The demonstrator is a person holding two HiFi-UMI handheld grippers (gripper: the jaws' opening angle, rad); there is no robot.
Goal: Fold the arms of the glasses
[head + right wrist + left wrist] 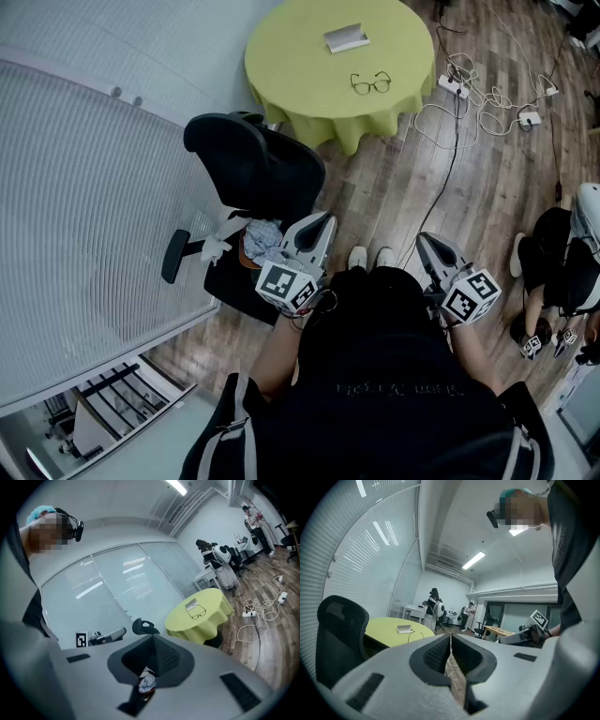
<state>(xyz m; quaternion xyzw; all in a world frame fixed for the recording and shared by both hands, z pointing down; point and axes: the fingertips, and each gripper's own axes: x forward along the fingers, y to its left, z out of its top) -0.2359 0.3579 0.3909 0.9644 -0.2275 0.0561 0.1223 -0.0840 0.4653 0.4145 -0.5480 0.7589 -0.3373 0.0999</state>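
A pair of black-framed glasses (371, 83) lies with its arms unfolded on the round yellow-green table (300, 66) at the far side of the room; it also shows small in the right gripper view (198, 614). A grey case (346, 37) lies beyond the glasses. My left gripper (327, 217) and right gripper (421, 238) are held close to my body, over the wood floor and well short of the table. In the gripper views the left gripper (450, 635) and the right gripper (153, 638) each have their jaws together with nothing between them.
A black office chair (246, 159) stands between me and the table. A power strip with white cables (469, 94) lies on the floor right of the table. A glass wall with blinds (84, 206) runs along the left. Another person (562, 272) is at the right edge.
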